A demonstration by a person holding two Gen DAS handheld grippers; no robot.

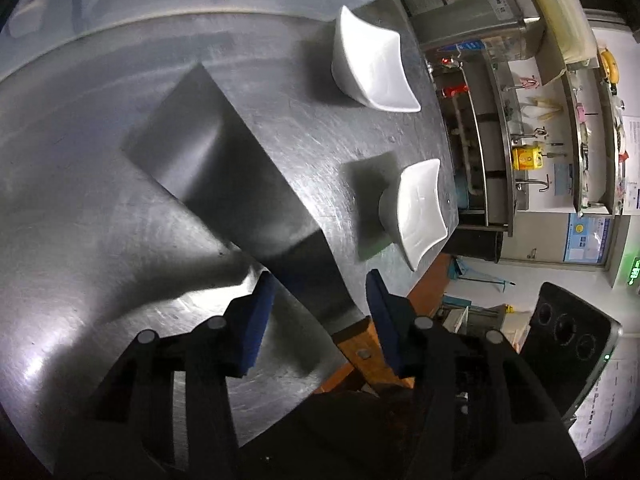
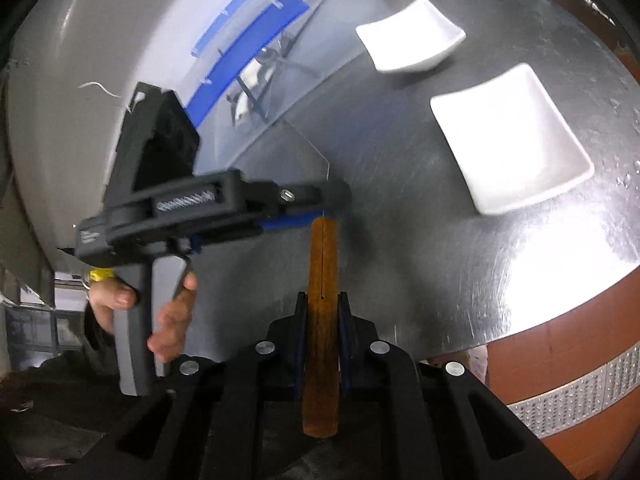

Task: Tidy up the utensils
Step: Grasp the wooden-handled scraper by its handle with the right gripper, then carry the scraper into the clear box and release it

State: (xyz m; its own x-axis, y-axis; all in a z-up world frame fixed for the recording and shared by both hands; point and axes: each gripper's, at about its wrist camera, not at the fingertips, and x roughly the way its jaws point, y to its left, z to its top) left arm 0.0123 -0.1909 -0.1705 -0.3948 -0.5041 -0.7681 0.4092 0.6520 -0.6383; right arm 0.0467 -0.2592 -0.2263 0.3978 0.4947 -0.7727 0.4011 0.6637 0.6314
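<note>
A cleaver with a broad steel blade point(image 1: 224, 176) and a wooden handle point(image 2: 322, 320) is held over the steel table point(image 1: 80, 208). My right gripper point(image 2: 322, 304) is shut on the wooden handle. My left gripper point(image 1: 320, 292) is open, its blue pads either side of the blade near the handle end point(image 1: 362, 354); it also shows from the side in the right wrist view point(image 2: 316, 208), at the blade's base. The blade is seen edge-on in the right wrist view point(image 2: 306, 144).
Two white square dishes point(image 1: 374, 66) point(image 1: 420, 212) stand on the table near its right edge, also in the right wrist view point(image 2: 412, 36) point(image 2: 508, 136). A clear plastic bin with blue clips point(image 2: 256, 44) holding utensils stands at the back. Shelving point(image 1: 532, 120) lies beyond the table.
</note>
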